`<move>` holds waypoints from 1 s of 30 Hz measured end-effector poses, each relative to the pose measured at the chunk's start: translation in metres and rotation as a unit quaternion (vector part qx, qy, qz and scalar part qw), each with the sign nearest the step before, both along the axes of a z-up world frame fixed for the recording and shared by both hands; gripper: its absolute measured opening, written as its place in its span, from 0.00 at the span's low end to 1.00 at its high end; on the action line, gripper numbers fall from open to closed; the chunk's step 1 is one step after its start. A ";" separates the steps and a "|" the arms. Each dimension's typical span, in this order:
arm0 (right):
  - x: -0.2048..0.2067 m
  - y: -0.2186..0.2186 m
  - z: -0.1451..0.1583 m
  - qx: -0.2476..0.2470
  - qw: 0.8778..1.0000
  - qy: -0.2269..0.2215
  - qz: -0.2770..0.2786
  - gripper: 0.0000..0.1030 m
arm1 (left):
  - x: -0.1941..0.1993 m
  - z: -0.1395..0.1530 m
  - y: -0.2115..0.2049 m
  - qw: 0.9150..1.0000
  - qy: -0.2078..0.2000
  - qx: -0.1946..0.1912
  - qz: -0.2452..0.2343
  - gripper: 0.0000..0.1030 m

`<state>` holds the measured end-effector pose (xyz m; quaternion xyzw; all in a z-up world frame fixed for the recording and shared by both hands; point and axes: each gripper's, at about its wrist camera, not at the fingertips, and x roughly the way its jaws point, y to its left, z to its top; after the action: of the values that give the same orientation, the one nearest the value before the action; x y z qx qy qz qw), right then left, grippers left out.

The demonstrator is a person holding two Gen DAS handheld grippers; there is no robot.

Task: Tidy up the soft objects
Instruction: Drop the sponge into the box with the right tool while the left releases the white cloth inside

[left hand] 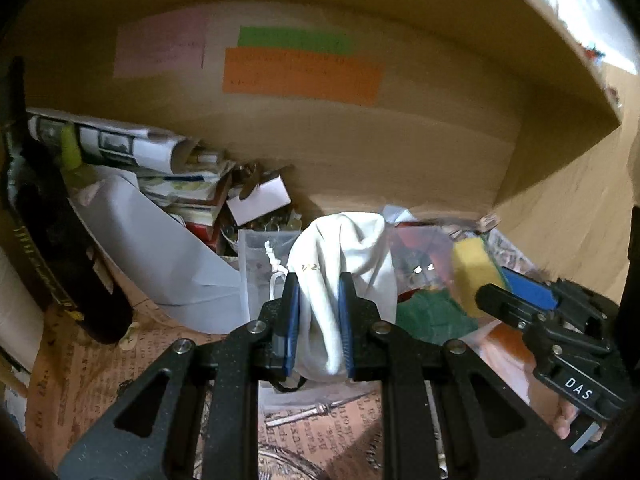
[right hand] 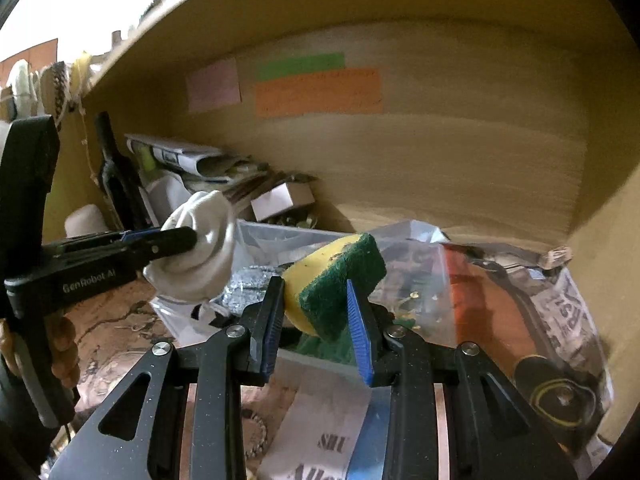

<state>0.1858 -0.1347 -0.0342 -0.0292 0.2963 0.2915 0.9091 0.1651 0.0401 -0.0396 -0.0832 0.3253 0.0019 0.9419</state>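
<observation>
The writing on the orange note, the green note and the pink note is too blurred to read. The sock's lower end is hidden behind the left gripper's fingers. In the right wrist view, the sponge's bottom is covered by the right gripper's fingers. The dark bottle is cut off at the left edge. Contents of the clear plastic bags cannot be told.

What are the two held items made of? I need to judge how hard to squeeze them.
The white sock in the left gripper looks like soft matte knit fabric: it folds and bunches between the pads. The sponge in the right gripper looks like porous yellow foam with a coarse green scouring layer, fibrous and dull.
</observation>
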 end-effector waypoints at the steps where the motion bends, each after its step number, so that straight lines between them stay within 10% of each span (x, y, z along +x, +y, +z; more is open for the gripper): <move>1: 0.004 0.003 -0.003 -0.003 1.000 0.004 0.001 0.28 | 0.004 -0.004 -0.001 1.000 0.006 0.003 -0.001 0.17; 17: 0.041 0.028 -0.047 -0.052 0.996 0.078 0.006 0.29 | 0.038 -0.041 -0.008 0.998 0.054 0.031 -0.022 0.24; 30: 0.023 0.018 -0.019 -0.033 0.999 0.038 -0.001 0.71 | 0.005 -0.011 -0.003 0.999 0.029 0.012 -0.027 0.55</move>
<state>0.2085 -0.1168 -0.0528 -0.0479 0.3402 0.2817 0.8959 0.1698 0.0373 -0.0511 -0.0635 0.3545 -0.0170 0.9328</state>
